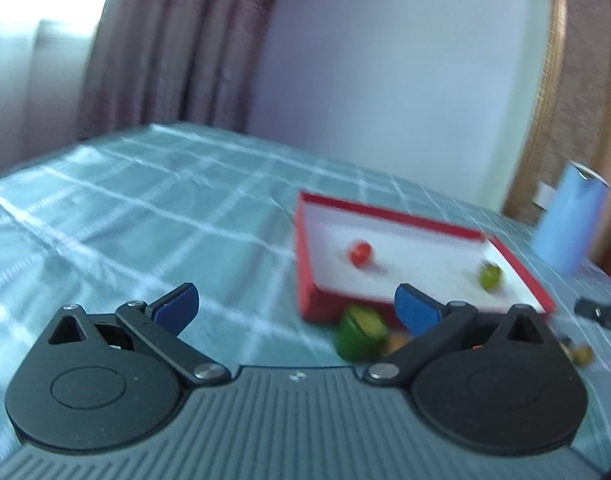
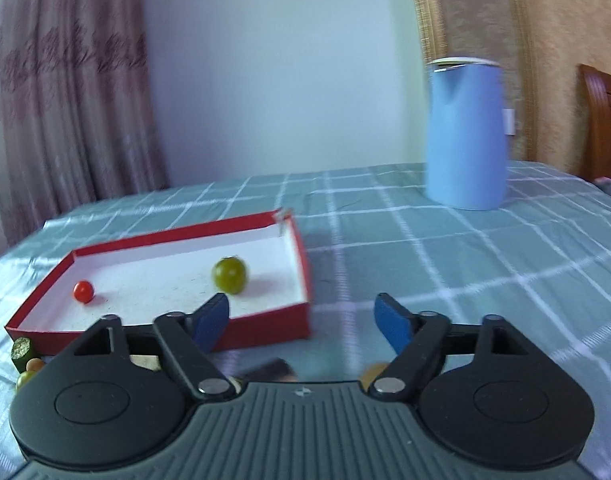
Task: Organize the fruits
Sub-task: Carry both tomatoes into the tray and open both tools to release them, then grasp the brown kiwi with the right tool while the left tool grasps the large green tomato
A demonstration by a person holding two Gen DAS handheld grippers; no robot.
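Each claw, left claw [image 1: 295,308] and right claw [image 2: 301,320], has blue fingertips [image 1: 177,306] on black linkage arms with silver screws, round black housings and a ribbed grey body.

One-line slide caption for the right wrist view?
Open right gripper hovers empty before a red tray holding a red fruit and a green fruit; blue jug behind.

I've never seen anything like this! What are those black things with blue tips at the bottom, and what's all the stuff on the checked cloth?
They are two hand-held grabbers, each with a camera looking along its fingers. One picture is from the left gripper, the other from the right gripper. Both stand open and hold nothing. On the green checked cloth lies a red box with a red fruit and a green fruit inside. More small fruits lie outside its front. A blue jug stands behind.
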